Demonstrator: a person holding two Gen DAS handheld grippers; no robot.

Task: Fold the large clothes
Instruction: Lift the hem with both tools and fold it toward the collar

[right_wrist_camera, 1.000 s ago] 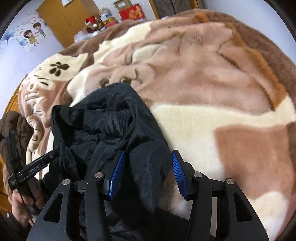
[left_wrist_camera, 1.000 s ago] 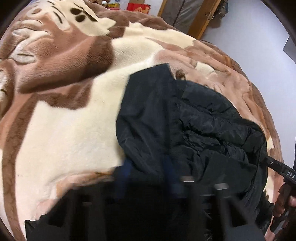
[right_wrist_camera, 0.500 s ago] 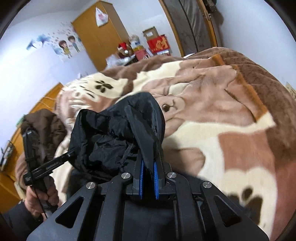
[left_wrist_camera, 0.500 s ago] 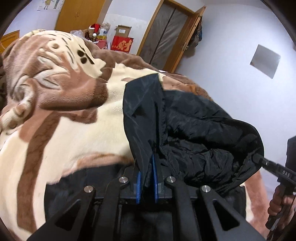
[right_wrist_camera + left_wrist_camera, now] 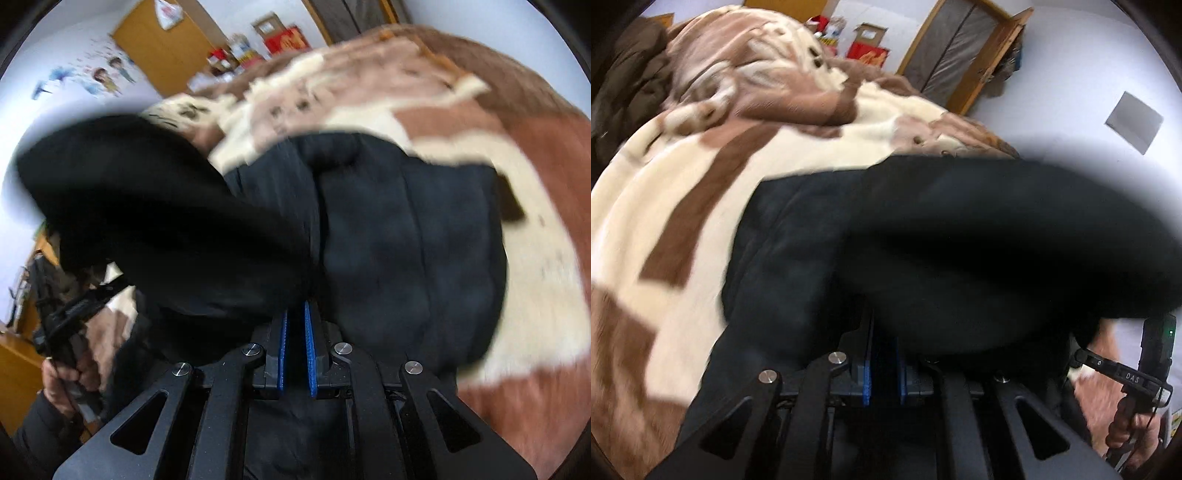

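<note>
Both claws are pinched nearly closed on cloth: my left claw (image 5: 884, 360) and right claw (image 5: 295, 350) each grip an edge of the black padded nylon jacket (image 5: 399, 236), lifted over the brown-and-cream plush blanket on the bed (image 5: 665, 192). Motion blur hides how deep each bite is; a shallow one could slip and drop the fold crooked.

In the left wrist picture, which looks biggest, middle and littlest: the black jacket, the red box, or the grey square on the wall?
1. Black jacket: biggest by far, though it is nearest the camera.
2. Grey square and red box: they look about alike. Both are far off and blurry, so I won't rank them.
</note>
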